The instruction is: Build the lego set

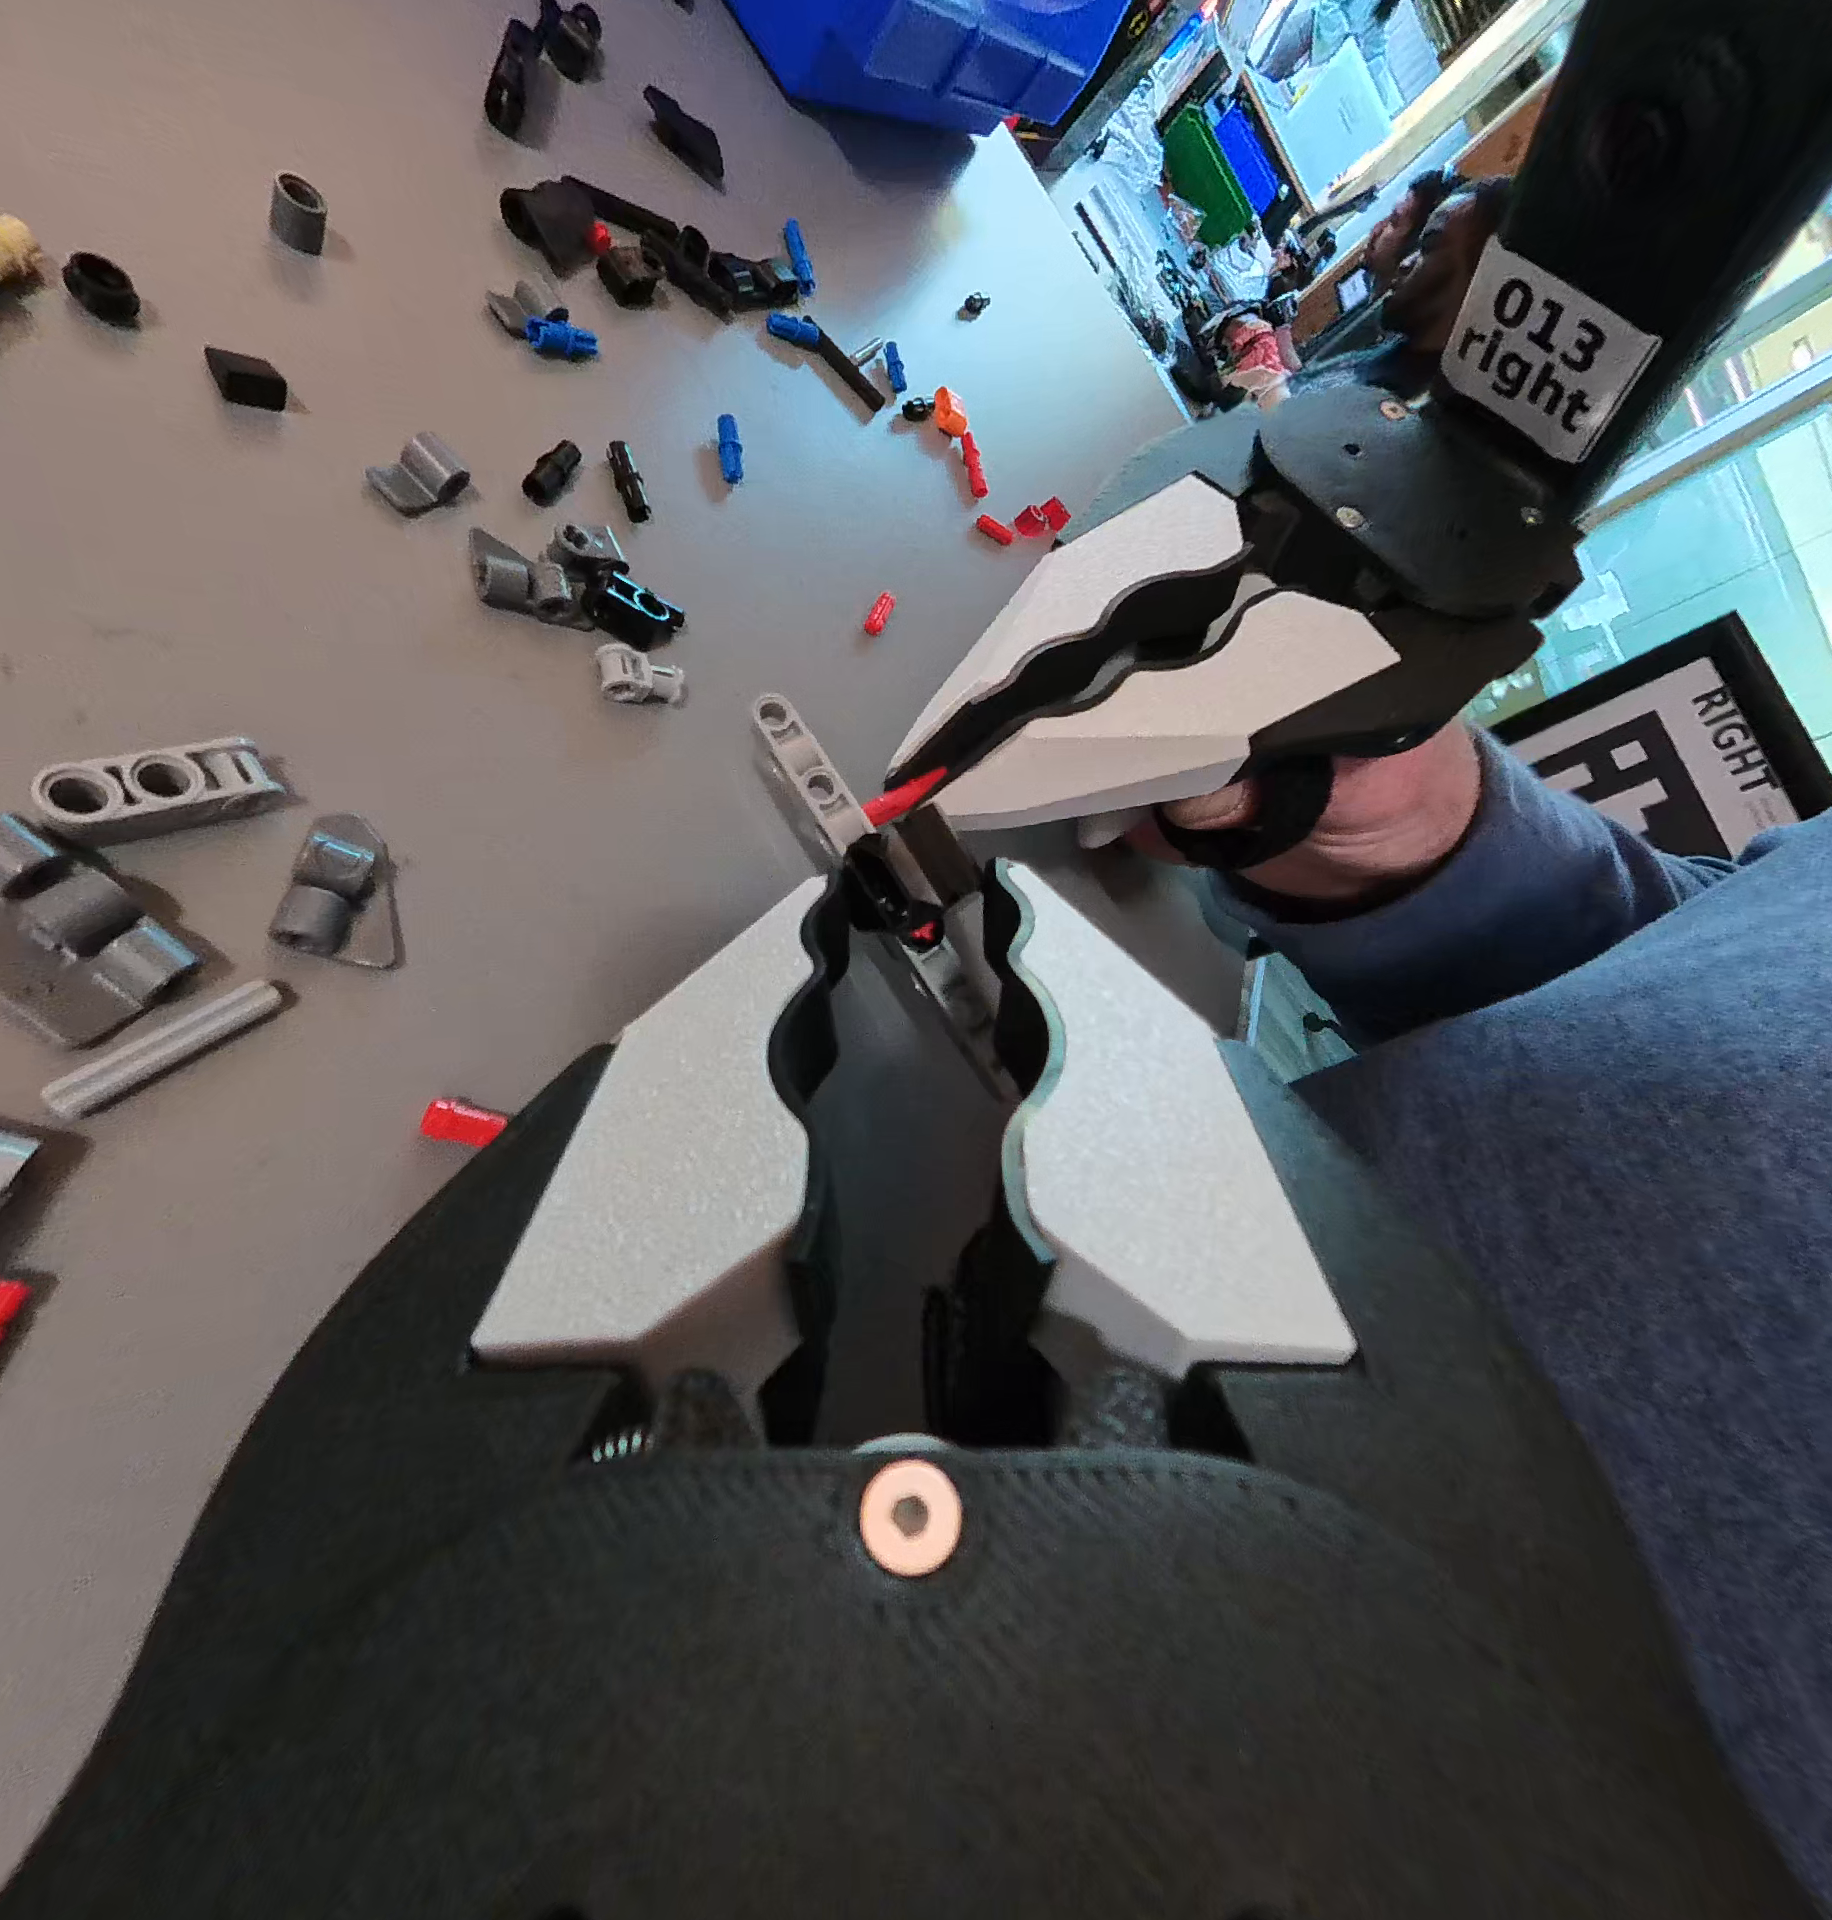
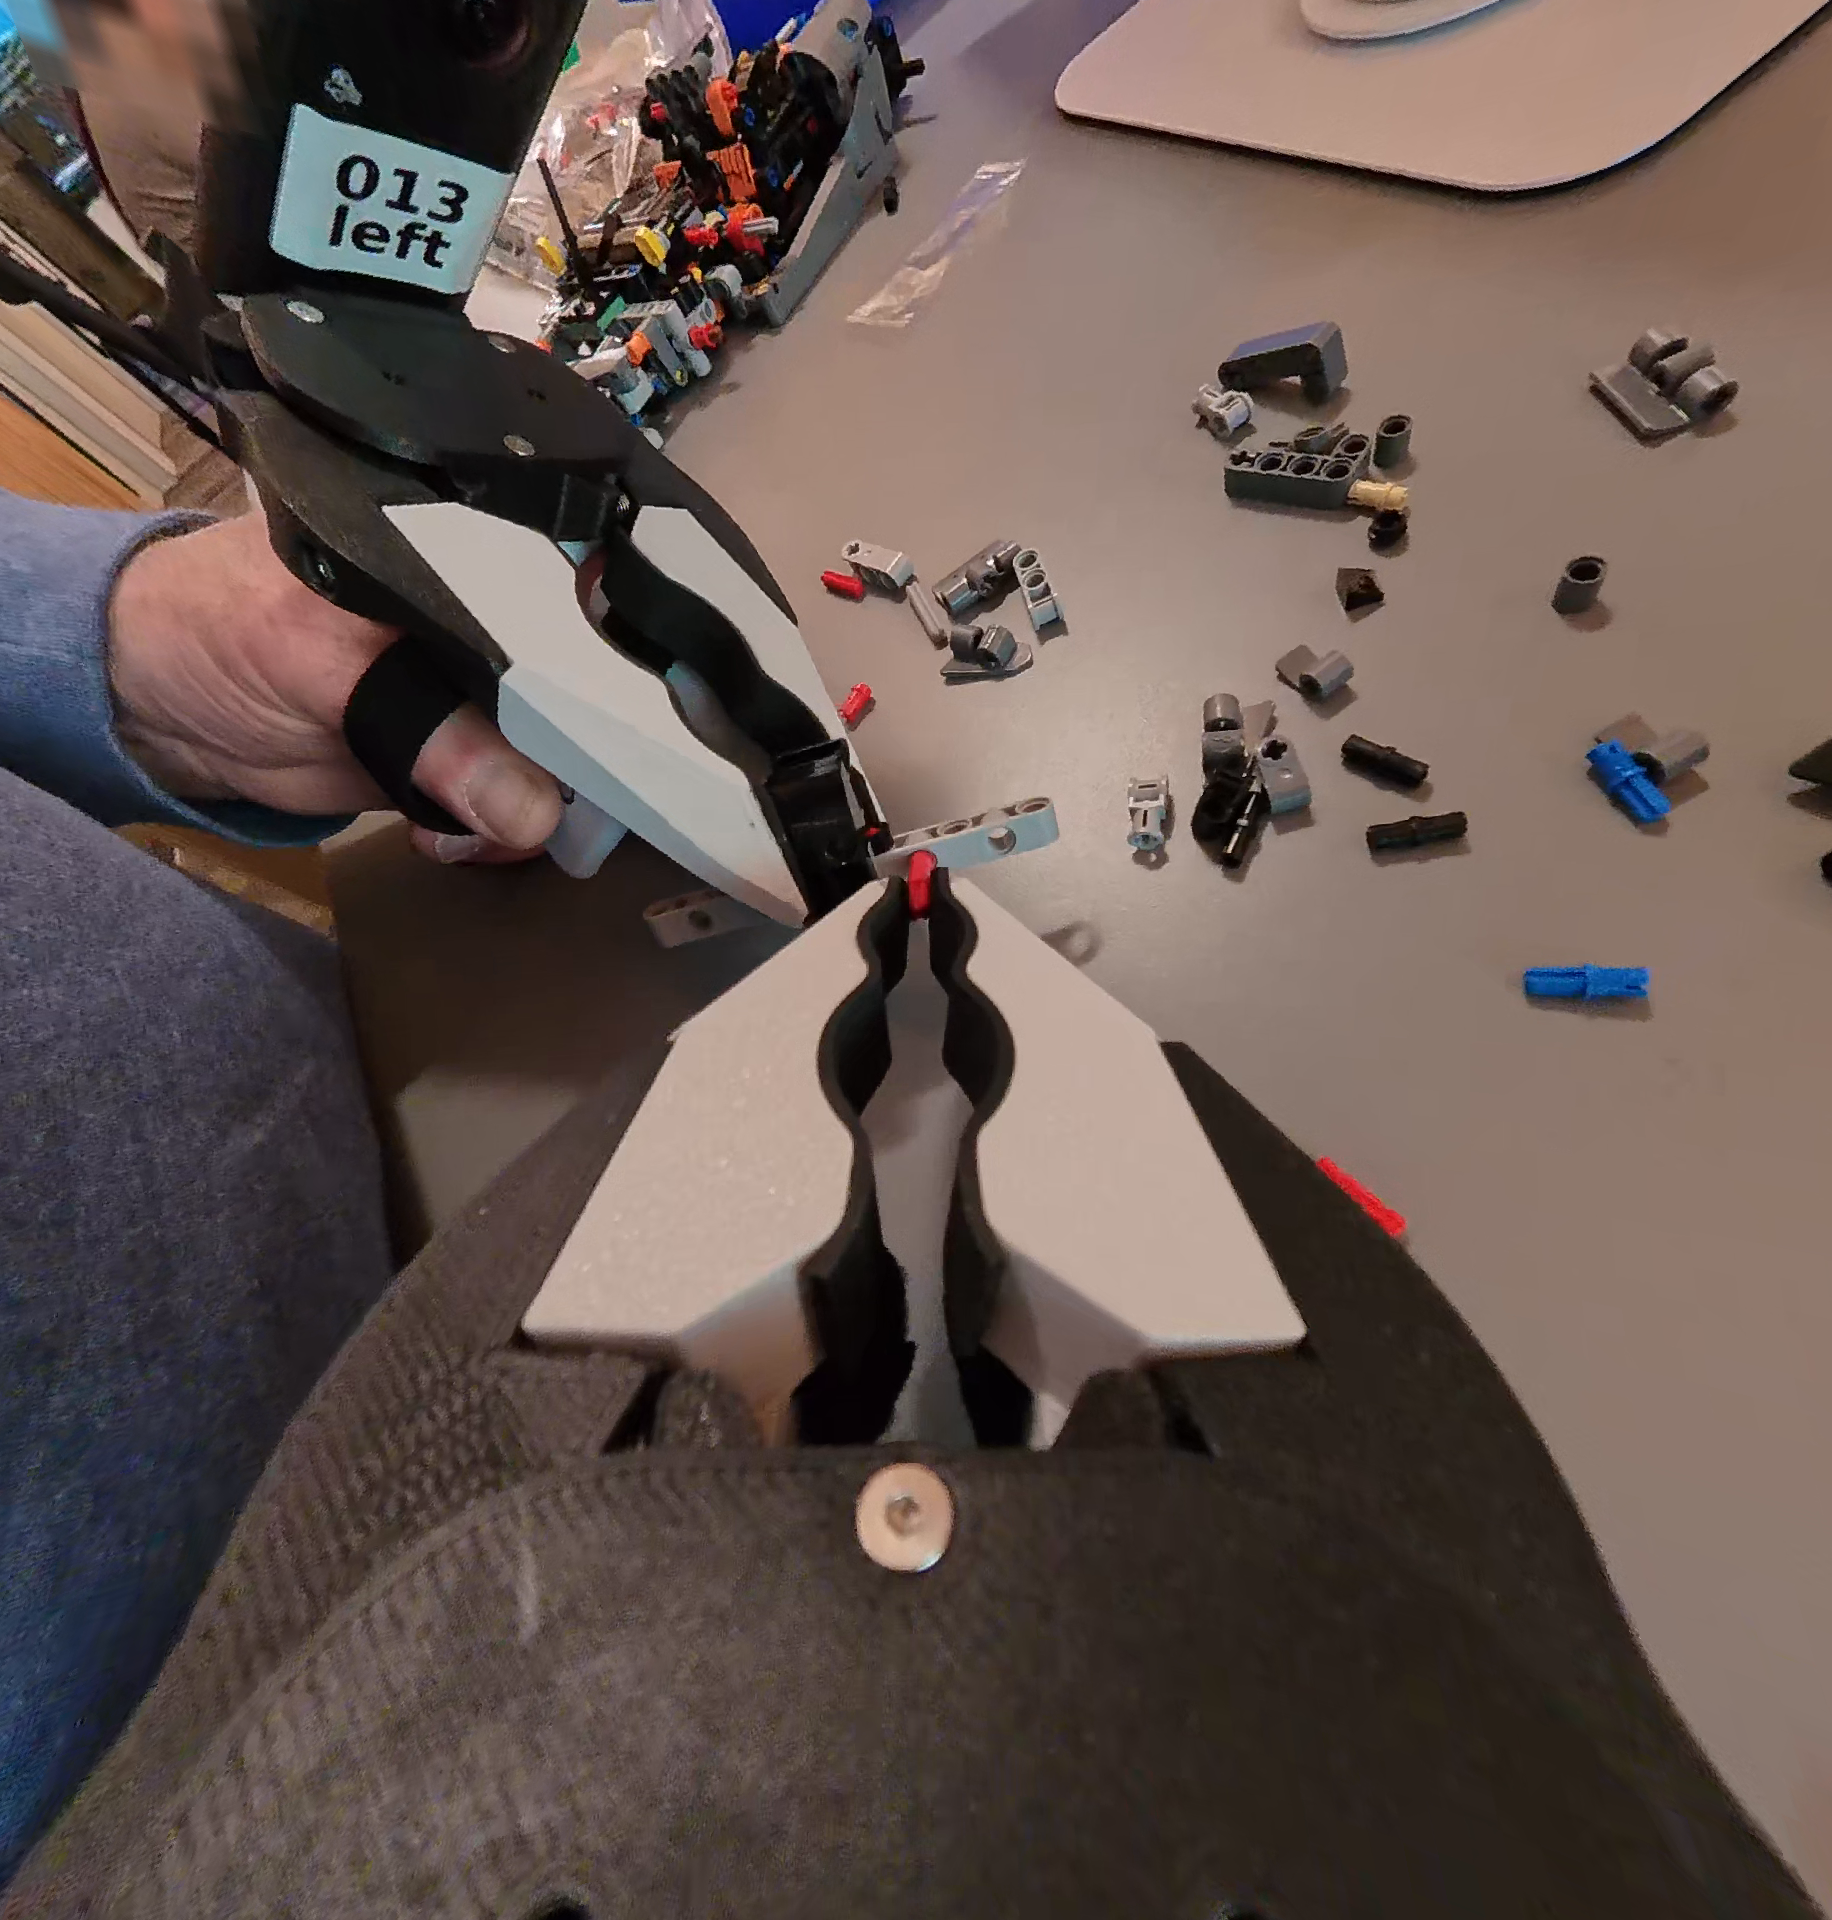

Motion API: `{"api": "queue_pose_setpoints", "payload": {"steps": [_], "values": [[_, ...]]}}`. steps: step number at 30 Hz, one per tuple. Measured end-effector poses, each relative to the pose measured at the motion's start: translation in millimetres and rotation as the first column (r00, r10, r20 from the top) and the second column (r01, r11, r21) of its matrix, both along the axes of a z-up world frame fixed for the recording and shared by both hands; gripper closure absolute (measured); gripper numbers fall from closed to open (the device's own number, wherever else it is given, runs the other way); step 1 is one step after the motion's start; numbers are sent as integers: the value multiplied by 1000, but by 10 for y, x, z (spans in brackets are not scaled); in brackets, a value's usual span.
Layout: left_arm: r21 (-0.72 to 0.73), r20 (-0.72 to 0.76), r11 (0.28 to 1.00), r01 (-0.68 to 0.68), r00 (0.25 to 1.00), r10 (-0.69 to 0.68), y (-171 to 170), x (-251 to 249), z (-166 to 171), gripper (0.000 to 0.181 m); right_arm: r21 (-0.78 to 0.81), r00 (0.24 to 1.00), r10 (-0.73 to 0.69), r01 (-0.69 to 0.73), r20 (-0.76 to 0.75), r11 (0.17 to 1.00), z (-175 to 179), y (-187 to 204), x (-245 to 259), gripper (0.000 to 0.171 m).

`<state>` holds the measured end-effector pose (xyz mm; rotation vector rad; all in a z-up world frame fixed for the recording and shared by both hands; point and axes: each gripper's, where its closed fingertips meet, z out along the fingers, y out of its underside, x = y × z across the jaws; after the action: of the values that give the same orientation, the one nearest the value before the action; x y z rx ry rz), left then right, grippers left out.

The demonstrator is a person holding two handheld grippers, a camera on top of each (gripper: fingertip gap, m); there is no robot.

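Note:
My left gripper (image 1: 917, 883) is shut on a small assembly: a light grey beam with holes (image 1: 810, 779) joined to a black piece (image 1: 881, 883). The grey beam (image 2: 979, 831) sticks out past the left gripper (image 2: 829, 883) in the right wrist view too. My right gripper (image 2: 920, 883) is shut on a red pin (image 2: 921, 873). It holds the red pin (image 1: 904, 798) tip against the beam, right next to the black piece. In the left wrist view the right gripper (image 1: 901, 784) comes in from the right. Both grippers are held above the table near its front edge.
Loose grey, black, blue and red pieces (image 1: 569, 582) lie scattered over the grey table (image 2: 1307, 1039). A partly built model (image 2: 746, 197) and plastic bags stand at the back left. A blue bin (image 1: 933, 52) stands at the far edge. The person's blue sleeves frame both views. Less than 4 cm separates the two grippers' tips.

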<state>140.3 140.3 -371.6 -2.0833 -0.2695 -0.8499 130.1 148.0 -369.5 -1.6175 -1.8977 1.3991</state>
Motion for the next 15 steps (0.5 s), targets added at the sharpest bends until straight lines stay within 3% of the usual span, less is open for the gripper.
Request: {"api": "queue_pose_setpoints", "payload": {"steps": [12, 15], "values": [[18, 15, 1000, 24, 1000, -25, 8, 20, 25, 156, -55, 997, 48, -45, 61, 997, 18, 7, 9, 169], [66, 44, 997, 33, 998, -36, 2, 26, 106, 156, -185, 999, 35, -28, 36, 982, 188, 68, 69, 152]]}}
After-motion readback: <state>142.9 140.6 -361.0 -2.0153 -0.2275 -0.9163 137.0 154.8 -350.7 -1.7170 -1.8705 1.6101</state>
